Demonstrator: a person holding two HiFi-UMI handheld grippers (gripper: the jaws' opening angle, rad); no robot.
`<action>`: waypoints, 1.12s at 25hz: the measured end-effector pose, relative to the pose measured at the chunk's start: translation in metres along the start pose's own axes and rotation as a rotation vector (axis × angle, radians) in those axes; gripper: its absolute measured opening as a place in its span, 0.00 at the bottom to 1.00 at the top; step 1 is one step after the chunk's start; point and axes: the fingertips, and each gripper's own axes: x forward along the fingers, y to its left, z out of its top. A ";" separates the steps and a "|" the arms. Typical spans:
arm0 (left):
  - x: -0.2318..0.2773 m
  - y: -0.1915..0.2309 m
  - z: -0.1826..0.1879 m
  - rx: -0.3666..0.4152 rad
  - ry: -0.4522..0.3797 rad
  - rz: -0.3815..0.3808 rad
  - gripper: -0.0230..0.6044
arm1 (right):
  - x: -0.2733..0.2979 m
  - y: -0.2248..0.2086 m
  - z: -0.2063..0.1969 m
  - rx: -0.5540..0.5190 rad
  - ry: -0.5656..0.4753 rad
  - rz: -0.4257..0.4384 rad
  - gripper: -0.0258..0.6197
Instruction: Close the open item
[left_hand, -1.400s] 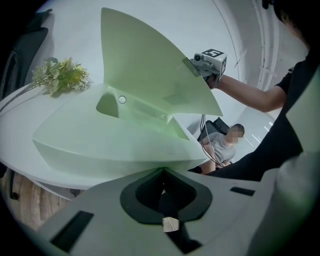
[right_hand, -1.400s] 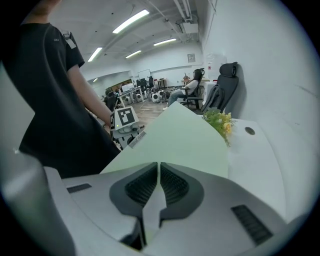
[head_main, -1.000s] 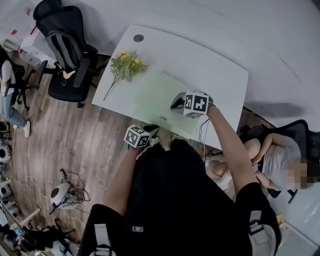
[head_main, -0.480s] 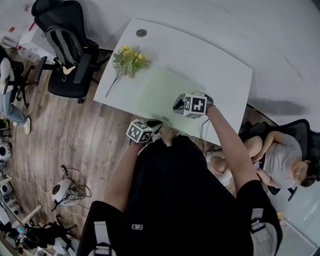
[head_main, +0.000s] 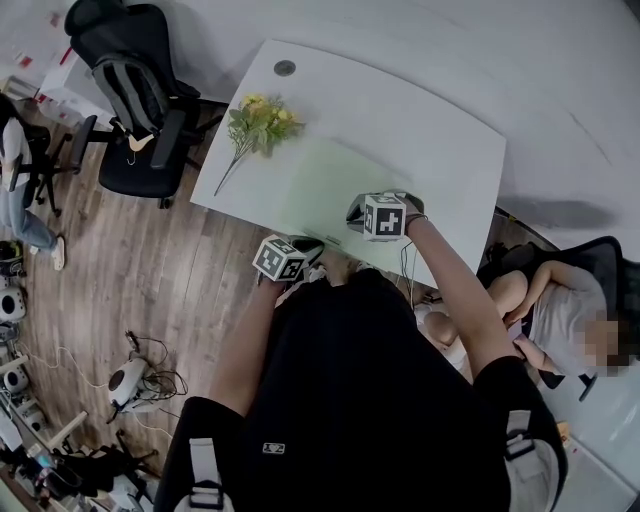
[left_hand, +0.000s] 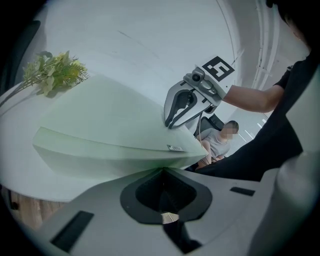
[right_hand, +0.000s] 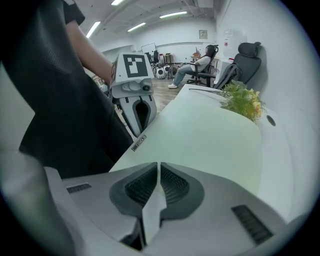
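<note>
— So where's the pale green folder (head_main: 310, 185)?
— On the white bench (head_main: 430, 130), near its front edge, with yellow artificial flowers (head_main: 258, 122) just beyond its far corner. In the left gripper view the top cover sits a little above the lower leaf.
— And the left hand-held gripper (left_hand: 162, 172)?
— Pressed together on the folder's near corner.
— The right hand-held gripper (right_hand: 157, 167)?
— Also pinching the folder's front edge, with a thin pale sheet between its jaws.

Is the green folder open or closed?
Partly open: in the left gripper view the top cover of the green folder stands above the lower one, a gap between.
</note>
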 end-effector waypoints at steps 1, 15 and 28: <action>0.001 -0.002 0.001 0.001 -0.004 -0.010 0.05 | 0.002 0.000 -0.002 -0.019 0.020 -0.025 0.06; 0.007 -0.016 0.003 0.009 -0.011 -0.022 0.05 | -0.001 0.001 -0.001 0.055 -0.060 -0.169 0.06; 0.004 -0.026 0.010 0.009 -0.056 -0.035 0.05 | 0.006 0.023 0.032 -0.070 -0.088 -0.129 0.06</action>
